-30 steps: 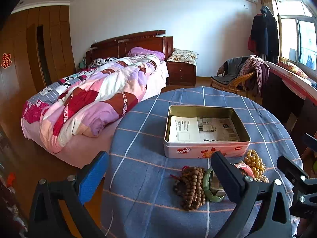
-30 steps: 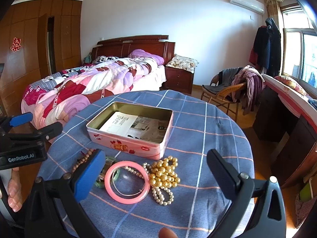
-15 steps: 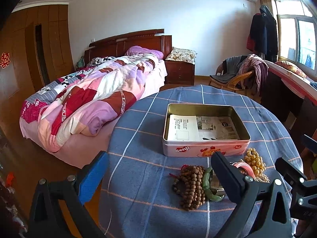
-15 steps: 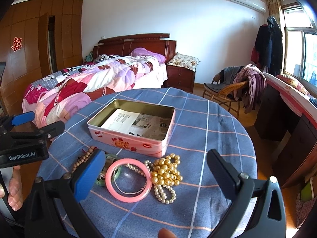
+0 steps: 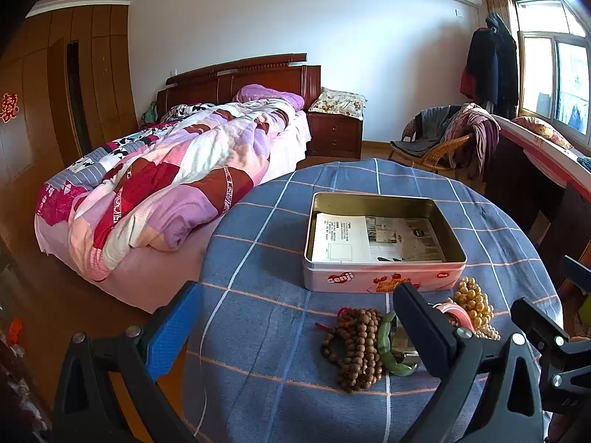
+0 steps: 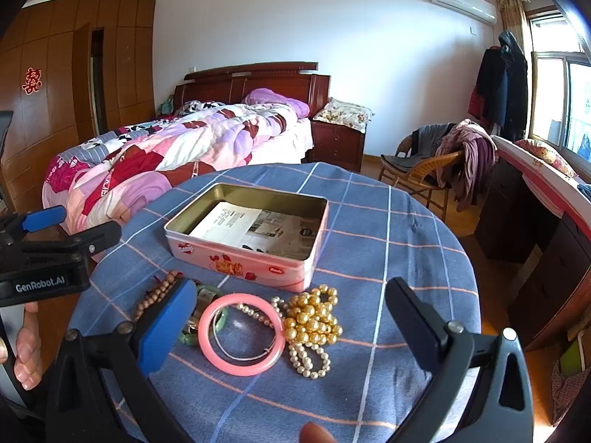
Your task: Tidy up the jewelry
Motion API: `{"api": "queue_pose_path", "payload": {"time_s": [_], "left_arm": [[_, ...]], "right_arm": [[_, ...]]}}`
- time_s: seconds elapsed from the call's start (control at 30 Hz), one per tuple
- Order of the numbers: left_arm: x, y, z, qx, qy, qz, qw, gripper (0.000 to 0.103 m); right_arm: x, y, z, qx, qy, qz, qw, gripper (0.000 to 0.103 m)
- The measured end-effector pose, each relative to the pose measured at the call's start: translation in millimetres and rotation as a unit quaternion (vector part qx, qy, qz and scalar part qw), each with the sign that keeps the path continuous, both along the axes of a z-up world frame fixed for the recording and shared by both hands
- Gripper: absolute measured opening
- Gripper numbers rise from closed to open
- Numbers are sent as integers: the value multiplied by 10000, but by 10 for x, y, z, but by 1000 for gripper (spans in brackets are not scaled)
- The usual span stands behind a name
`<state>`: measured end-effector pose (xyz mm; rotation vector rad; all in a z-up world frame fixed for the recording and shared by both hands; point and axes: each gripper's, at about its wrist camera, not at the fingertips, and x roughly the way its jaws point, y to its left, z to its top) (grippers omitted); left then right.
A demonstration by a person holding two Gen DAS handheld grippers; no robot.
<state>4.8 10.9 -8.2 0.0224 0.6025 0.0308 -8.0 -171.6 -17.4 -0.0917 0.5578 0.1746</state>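
- Jewelry is being shown lying in a cluster on the table (image 6: 388, 229), just in front of the open pink tin (image 6: 255, 262), whose bottom is being covered by printed paper.
- Pink bangle (image 6: 242, 333), gold bead string (image 6: 312, 317) and pearl strand (image 6: 308, 360) are being shown whole only in the right wrist view; in the left wrist view they are being largely hidden behind a finger of the left tongs (image 5: 291, 332).
- Brown wooden beads (image 5: 356, 347) and the green bangle (image 5: 388, 347) are being shown clearly in the left wrist view, while in the right wrist view they are being mostly covered by the blue pad of the right tongs (image 6: 291, 328).
- Both tongs are being held wide apart with nothing gripped.
- The bangle and gold beads are being framed between the right tongs' fingers; the wooden beads are being framed between the left ones.
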Motion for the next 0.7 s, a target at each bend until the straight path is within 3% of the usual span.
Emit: {"api": "queue_pose_path", "payload": {"time_s": [0.7], "left_arm": [[9, -2, 19, -15, -36, -41, 10000, 102]], "right_arm": [[-33, 84, -41, 119, -2, 147, 9998, 103]]}}
